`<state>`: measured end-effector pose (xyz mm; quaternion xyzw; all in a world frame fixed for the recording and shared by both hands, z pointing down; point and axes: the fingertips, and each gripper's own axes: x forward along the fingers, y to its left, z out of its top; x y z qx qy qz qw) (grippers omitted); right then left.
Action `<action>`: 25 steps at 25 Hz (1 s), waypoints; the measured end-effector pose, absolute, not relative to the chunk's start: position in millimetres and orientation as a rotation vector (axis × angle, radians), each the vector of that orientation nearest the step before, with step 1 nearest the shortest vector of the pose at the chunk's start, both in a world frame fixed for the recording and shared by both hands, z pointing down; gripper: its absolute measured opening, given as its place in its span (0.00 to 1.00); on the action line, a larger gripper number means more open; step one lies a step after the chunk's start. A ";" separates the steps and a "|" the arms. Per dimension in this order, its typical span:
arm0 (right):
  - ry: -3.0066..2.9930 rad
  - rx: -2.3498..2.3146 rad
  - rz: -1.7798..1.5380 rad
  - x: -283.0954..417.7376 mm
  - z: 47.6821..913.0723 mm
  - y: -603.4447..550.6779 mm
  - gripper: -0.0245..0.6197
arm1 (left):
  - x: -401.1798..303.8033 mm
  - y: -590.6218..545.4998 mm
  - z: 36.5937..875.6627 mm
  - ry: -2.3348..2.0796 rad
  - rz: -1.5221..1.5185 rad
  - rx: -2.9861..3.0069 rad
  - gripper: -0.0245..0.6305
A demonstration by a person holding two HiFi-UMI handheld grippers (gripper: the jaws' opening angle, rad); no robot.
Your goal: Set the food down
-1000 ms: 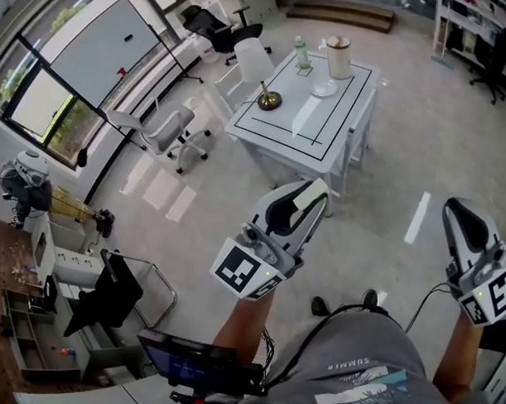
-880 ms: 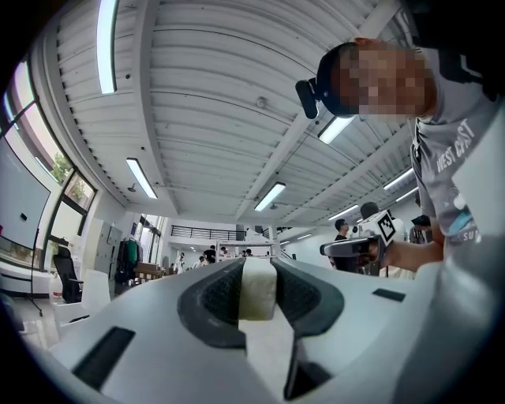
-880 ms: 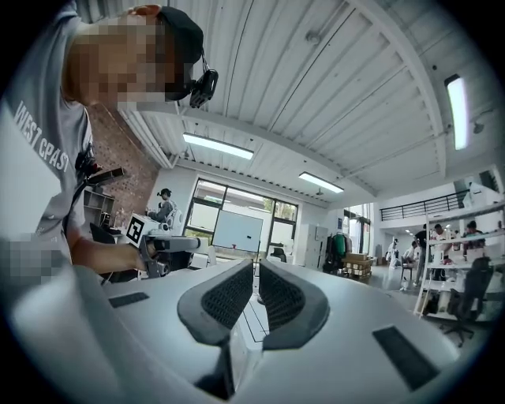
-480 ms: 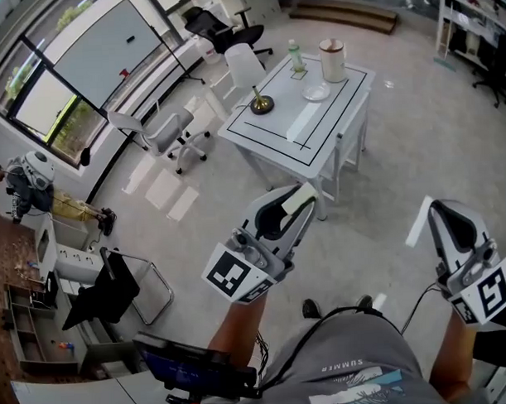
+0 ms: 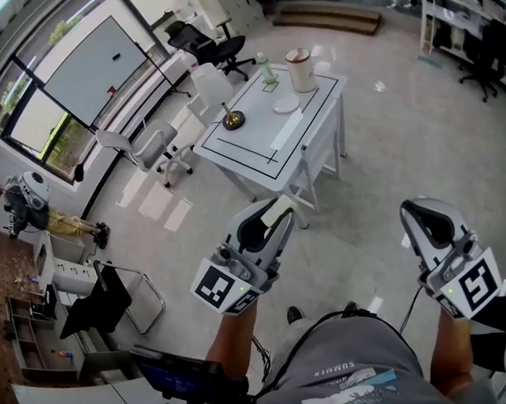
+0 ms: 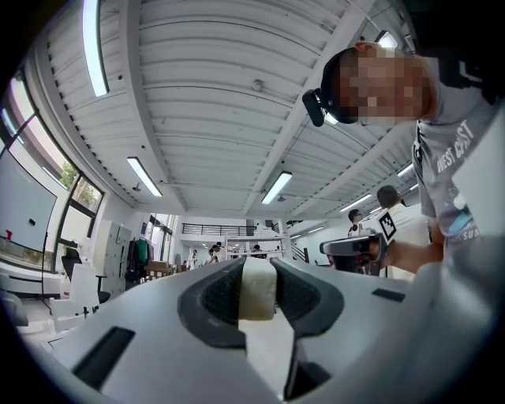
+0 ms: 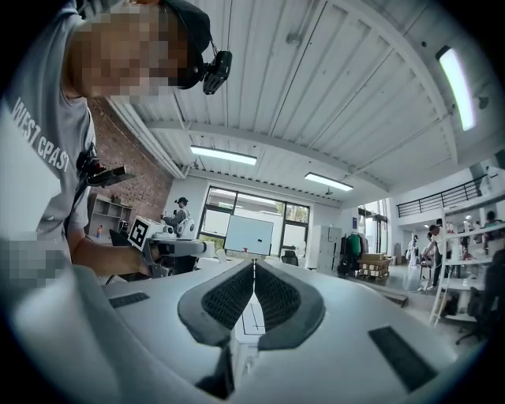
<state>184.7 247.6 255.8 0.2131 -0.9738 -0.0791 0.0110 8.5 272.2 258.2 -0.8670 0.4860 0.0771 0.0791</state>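
A pale cream block of food (image 5: 279, 211) sits pinched between the jaws of my left gripper (image 5: 270, 216), held at waist height over the floor. In the left gripper view the food (image 6: 256, 288) fills the gap between the dark pads. My right gripper (image 5: 418, 211) is held at the right, shut with nothing in it; its pads meet in the right gripper view (image 7: 253, 278). Ahead stands a white table (image 5: 247, 143) carrying a small white plate (image 5: 285, 103), a tall cream jug (image 5: 299, 69), a bottle (image 5: 267, 69) and a brass bell-like object (image 5: 232, 119).
Office chairs (image 5: 156, 146) stand left of the table and behind it (image 5: 206, 43). A black folding chair (image 5: 99, 298) and shelves are at the lower left. Steps (image 5: 329, 16) and racks lie at the back. Other people stand far off.
The table has slid left and lower in the head view, closer to my left gripper. Both grippers have shifted slightly left and up; the food stays pinched.
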 end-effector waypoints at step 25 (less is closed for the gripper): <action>-2.974 0.741 -0.204 102.8 272.4 194.0 0.05 | -77.4 217.6 268.1 1.416 0.247 -2.645 0.19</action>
